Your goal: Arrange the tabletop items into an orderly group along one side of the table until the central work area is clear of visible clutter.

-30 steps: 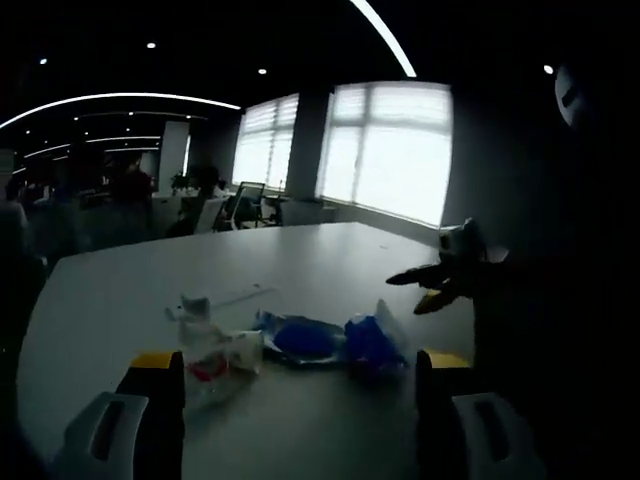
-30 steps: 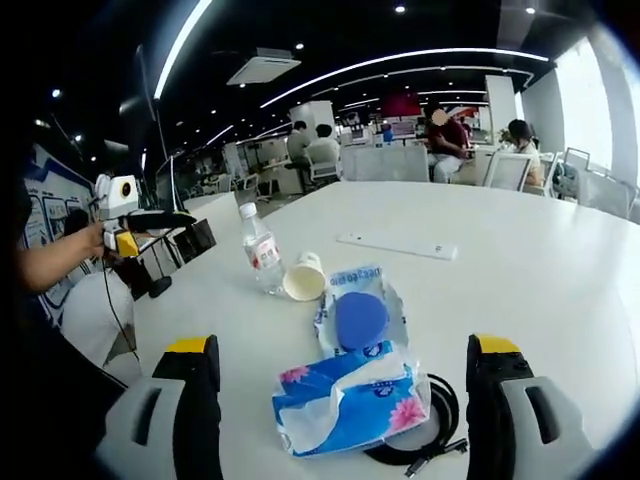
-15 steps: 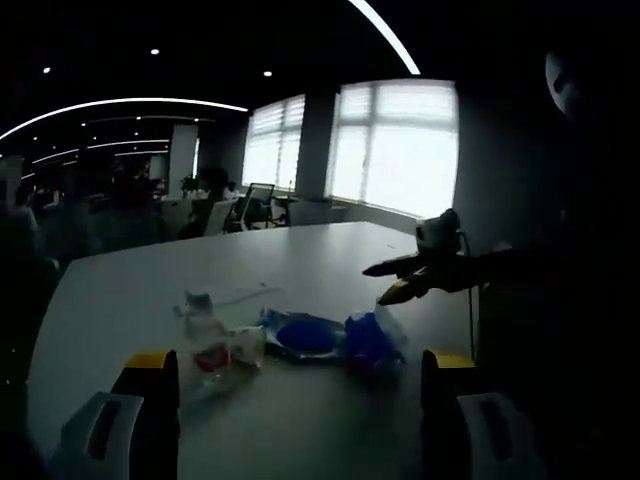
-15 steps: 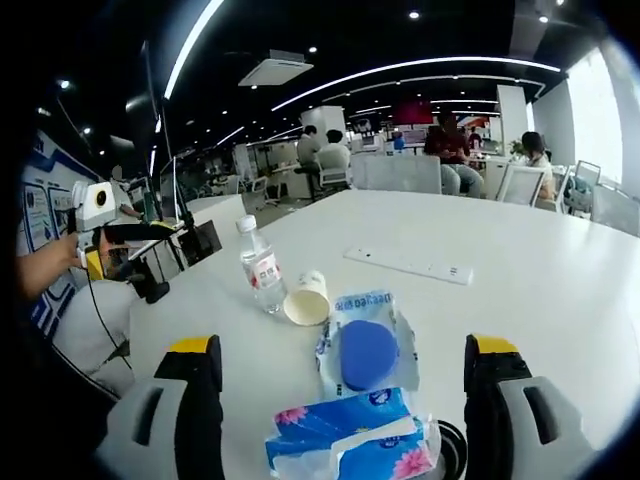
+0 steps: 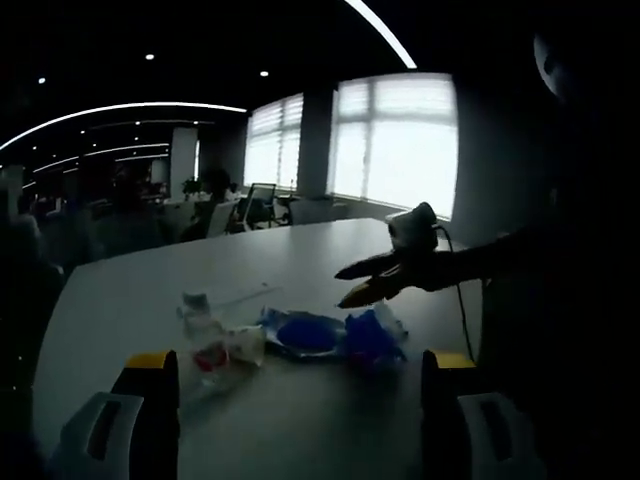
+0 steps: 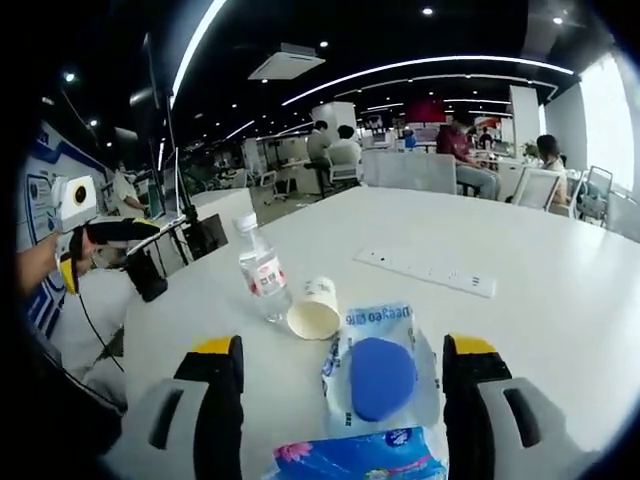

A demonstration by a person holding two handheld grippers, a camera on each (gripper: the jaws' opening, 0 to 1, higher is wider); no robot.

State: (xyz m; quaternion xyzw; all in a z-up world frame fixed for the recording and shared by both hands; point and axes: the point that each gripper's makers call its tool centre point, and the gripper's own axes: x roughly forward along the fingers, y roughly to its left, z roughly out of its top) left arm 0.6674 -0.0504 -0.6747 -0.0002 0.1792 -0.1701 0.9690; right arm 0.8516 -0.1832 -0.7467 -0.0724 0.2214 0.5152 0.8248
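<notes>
While both grippers' fingers stand wide apart holding nothing, I aim my right gripper (image 6: 340,385) at the wipes pack (image 6: 380,368), beside the paper cup (image 6: 315,310), to shift it aside.

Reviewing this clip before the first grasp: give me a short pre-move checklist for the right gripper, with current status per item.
1. Right gripper jaws open: ok, both stand wide apart.
2. Nothing held yet: ok, the gap is empty above the table.
3. Nearest targets between the jaws: ok, the wipes pack with blue lid and the tissue pack lie there.
4. Water bottle upright: ok.
5. Paper cup stable: not ok, it lies on its side beside the bottle.
6. Left gripper out of the path: ok, far off to the side.
</notes>
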